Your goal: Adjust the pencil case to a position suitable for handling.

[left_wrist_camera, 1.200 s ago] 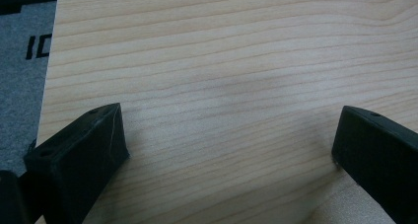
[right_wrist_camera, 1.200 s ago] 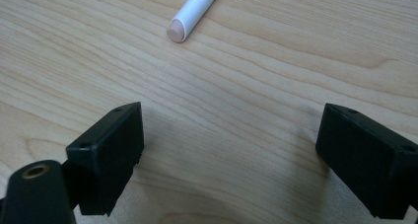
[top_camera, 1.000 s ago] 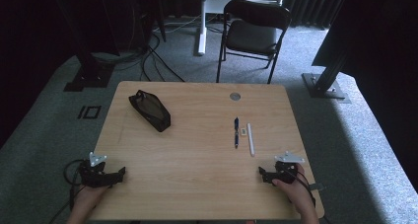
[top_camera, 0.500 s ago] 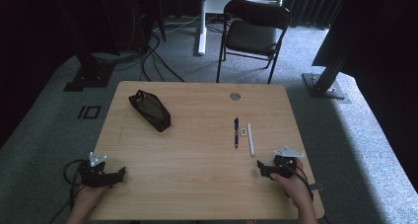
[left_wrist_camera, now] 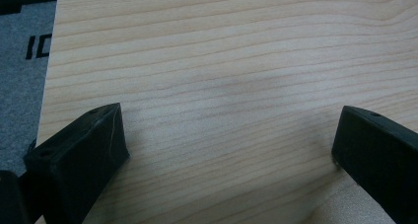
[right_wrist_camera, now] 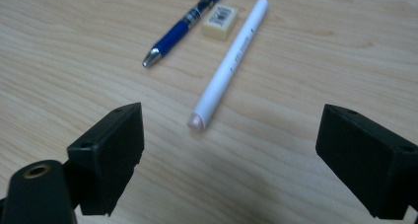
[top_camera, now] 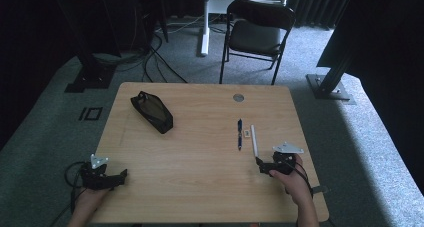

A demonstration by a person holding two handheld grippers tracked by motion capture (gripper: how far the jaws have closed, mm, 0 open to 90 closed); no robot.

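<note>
The right gripper, jaws wide apart, hovers just near of the white pen, which lies on the table right of the blue pen and eraser. The left gripper, also apart, rests at the near-left corner.

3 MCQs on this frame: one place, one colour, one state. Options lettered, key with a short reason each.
1. What lies between the blue pen and the white pen?
A. a small eraser
B. a coin
C. a black pouch

2. What colour is the pouch on the table?
A. red
B. black
C. white

3. How do the right gripper jaws stand?
A. shut on the white pen
B. shut on nothing
C. open

Key: 1 A, the eraser sits between both pens; 2 B, it looks black in the high view; 3 C, jaws stand wide apart short of the pen's tip.
</note>
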